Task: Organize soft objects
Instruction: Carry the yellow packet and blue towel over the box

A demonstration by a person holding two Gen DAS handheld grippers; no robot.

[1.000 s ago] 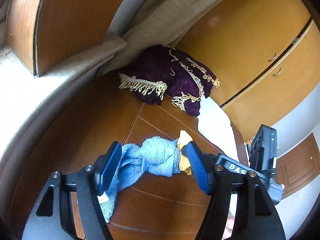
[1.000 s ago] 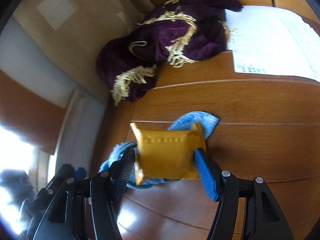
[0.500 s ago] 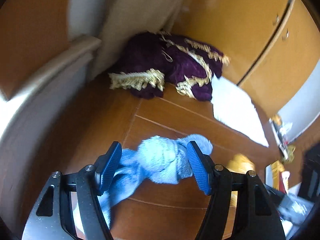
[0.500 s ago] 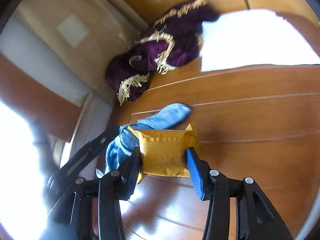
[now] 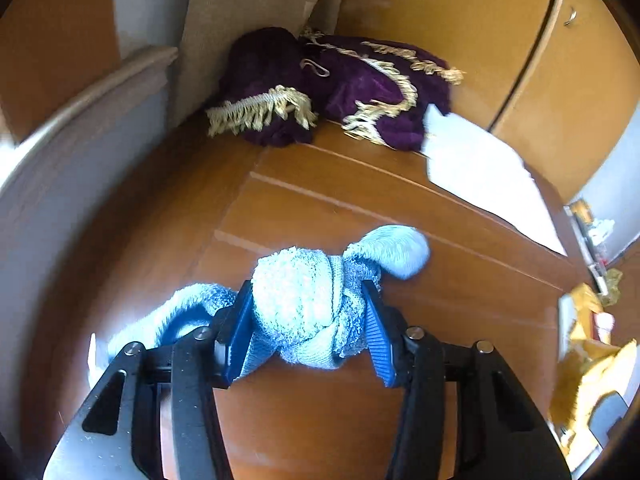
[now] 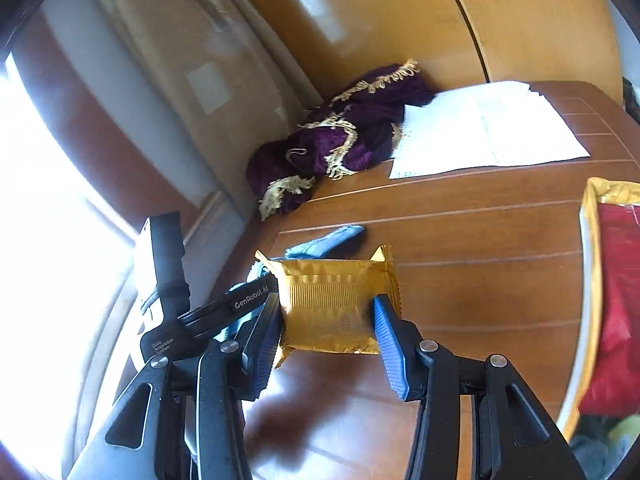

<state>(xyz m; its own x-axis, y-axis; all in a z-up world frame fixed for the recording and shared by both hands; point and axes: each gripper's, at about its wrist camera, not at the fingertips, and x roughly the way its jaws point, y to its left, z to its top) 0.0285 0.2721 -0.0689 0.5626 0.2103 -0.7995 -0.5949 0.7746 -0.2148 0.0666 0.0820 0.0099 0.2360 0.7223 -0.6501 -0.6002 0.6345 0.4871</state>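
My left gripper (image 5: 308, 320) is shut on a knotted light blue towel (image 5: 304, 300), whose loose ends trail left and right just above the wooden table (image 5: 360, 200). In the right wrist view my right gripper (image 6: 326, 328) is shut on a gold foil packet (image 6: 332, 300), held a little above the table. The blue towel (image 6: 328, 240) and the left gripper's body (image 6: 192, 316) show just behind and left of the packet. A crumpled purple velvet cloth with gold fringe (image 5: 320, 88) lies at the table's far corner against the curtain.
White paper sheets (image 6: 480, 128) lie at the back right beside the purple cloth. A gold-rimmed box with red fabric inside (image 6: 612, 300) stands at the table's right edge. A wooden wardrobe (image 5: 500, 40) rises behind, and a curtain (image 5: 248, 20) and window sill are on the left.
My left gripper has shut on the towel knot and lifted it. My right gripper has drawn back to the right with the gold packet, away from the towel.
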